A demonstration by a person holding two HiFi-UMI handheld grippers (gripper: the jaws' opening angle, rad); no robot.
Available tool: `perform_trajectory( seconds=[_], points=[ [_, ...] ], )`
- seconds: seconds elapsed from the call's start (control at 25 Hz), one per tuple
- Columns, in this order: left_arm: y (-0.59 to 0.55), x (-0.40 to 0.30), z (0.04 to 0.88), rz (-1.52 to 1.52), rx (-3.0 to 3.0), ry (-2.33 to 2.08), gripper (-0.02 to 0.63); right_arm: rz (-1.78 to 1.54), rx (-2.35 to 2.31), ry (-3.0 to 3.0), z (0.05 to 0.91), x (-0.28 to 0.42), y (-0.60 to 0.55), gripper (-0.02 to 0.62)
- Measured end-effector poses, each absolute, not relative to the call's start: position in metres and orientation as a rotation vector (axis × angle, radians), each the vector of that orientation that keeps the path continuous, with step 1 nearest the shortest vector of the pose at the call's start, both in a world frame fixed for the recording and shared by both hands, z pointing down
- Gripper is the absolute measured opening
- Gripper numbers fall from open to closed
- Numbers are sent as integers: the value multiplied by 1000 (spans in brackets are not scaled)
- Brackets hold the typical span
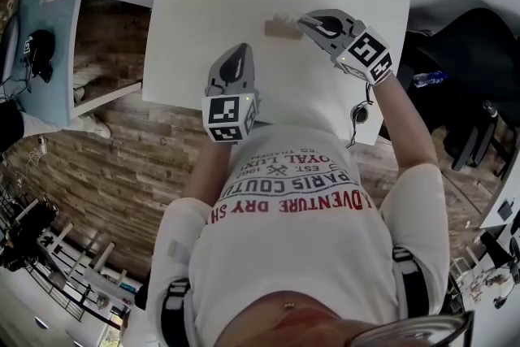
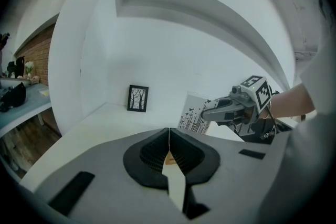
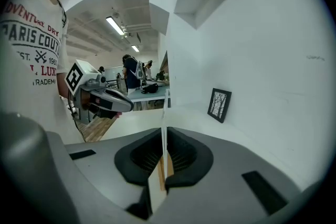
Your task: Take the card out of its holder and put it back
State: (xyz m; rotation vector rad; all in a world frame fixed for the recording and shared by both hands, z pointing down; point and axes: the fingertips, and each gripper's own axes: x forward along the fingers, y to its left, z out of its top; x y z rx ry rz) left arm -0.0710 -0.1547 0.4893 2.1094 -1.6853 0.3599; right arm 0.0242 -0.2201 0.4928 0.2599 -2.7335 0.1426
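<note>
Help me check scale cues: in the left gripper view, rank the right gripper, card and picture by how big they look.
1. right gripper, largest.
2. card, partly hidden by that gripper.
3. picture, smallest; it stands farther back, so its true size against the card is unsure.

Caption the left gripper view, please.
Right gripper holds the printed card over the white table, a small framed picture behind.

Rectangular white paper card (image 2: 190,115) printed with black butterflies and stems: near upright, slightly tilted, one side edge clamped between the jaws of the right gripper (image 2: 203,113).
</note>
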Motion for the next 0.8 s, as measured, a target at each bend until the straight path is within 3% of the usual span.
perform_trajectory(
  seconds=[0.8],
  points=[
    [-150,-76,508,407,2061,-1684,25,49,-96,-2704,503,1,-213,35]
  ],
)
